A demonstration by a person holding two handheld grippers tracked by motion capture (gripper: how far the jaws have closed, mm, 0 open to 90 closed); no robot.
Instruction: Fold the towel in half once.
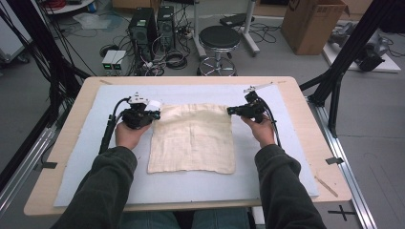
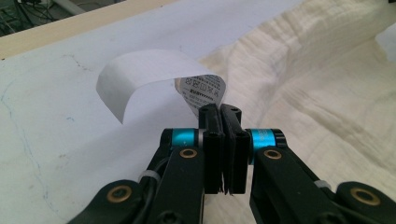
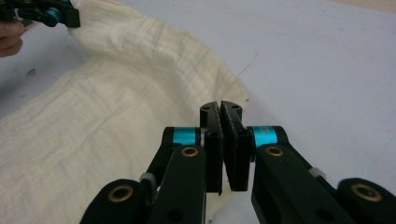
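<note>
A cream cloth point(image 1: 193, 140) lies spread on the pale blue mat point(image 1: 267, 176), its far edge lifted a little. My left gripper point(image 1: 155, 113) is shut on the cloth's far left corner point(image 2: 317, 79), where a white care label point(image 2: 149, 74) curls up over the jaws point(image 2: 220, 112). My right gripper point(image 1: 230, 110) is shut on the far right corner; in the right gripper view the jaws point(image 3: 220, 108) pinch the edge of the cloth point(image 3: 116, 107). The left gripper point(image 3: 46, 14) shows far off at that view's top left.
The mat covers most of a wooden table point(image 1: 296, 86). Beyond its far edge stand a black stool point(image 1: 219, 40), computer towers point(image 1: 153, 26), loose cables and a cardboard box point(image 1: 313, 21). Black frame posts point(image 1: 344, 57) rise at both sides.
</note>
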